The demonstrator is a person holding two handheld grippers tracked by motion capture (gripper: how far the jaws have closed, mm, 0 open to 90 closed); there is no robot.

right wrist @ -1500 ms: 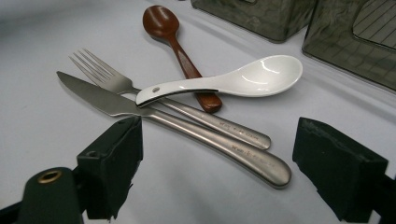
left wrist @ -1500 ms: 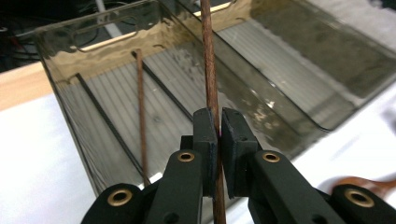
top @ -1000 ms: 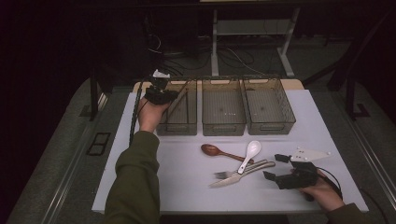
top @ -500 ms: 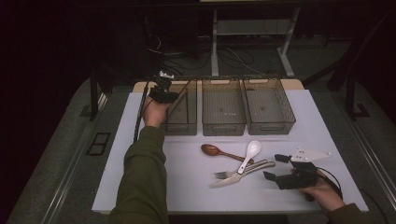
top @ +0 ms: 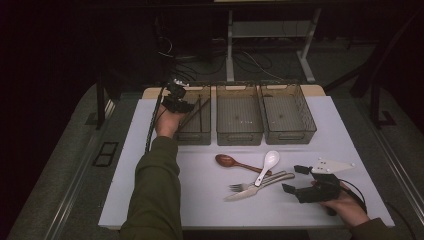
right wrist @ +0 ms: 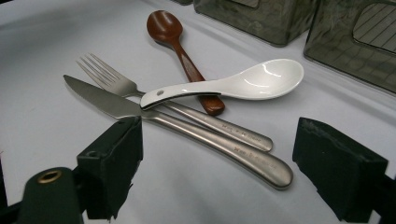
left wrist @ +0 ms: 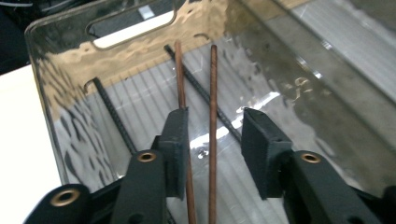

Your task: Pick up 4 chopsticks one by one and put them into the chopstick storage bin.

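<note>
Right gripper point(top: 296, 181) rests unmoved with jaws wide and empty by the knife point(top: 252, 189), while beyond it the left gripper point(top: 186, 107) has dropped into the left tray point(top: 196, 138), jaws just opened, letting go of the brown chopsticks point(left wrist: 212, 112) lying between them.

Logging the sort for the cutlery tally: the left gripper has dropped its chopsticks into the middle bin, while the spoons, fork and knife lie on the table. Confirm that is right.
One detail is wrong: the bin. The high view shows the left gripper over the leftmost bin, not the middle bin, its jaws just opened around the brown chopsticks inside. The white spoon, wooden spoon, fork and knife do lie on the table.
</note>
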